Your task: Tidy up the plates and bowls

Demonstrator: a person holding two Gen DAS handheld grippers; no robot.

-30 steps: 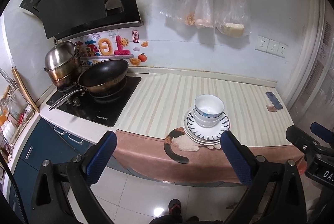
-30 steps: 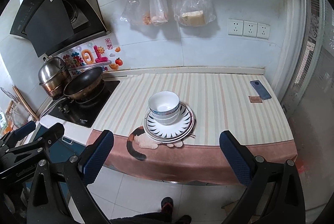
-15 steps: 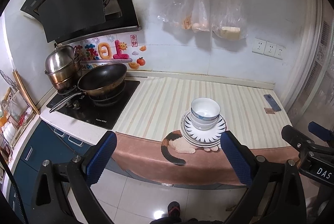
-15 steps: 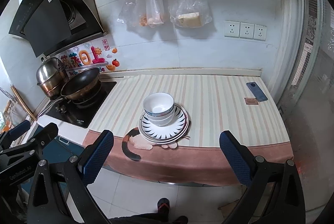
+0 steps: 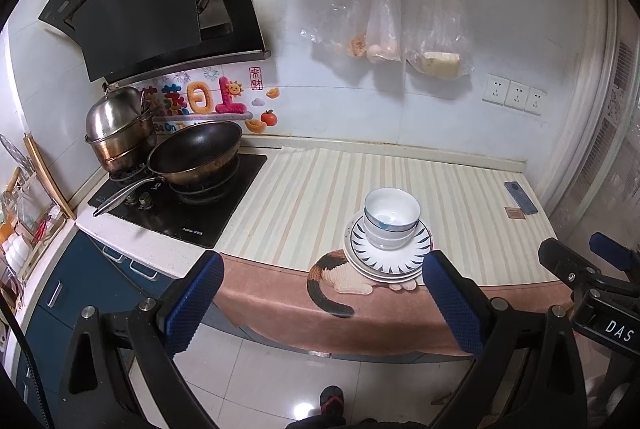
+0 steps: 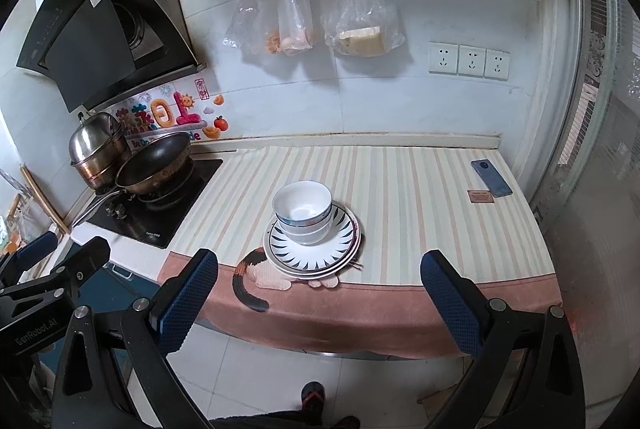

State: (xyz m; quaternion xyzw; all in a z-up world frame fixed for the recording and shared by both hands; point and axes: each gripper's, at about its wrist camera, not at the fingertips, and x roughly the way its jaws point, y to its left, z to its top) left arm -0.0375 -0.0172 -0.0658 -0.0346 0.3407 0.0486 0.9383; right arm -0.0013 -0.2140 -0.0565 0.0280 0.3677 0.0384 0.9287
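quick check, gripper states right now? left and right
Left gripper: open, holding nothing, off the counter.
Right gripper: open, holding nothing, off the counter.

Glossy white ceramic bowls [image 6: 303, 211] on glazed patterned plates [image 6: 312, 249], matt striped cloth [image 6: 420, 205] over the counter, my grippers' textured blue pads [image 6: 188, 303], shiny steel pot [image 6: 96, 145]
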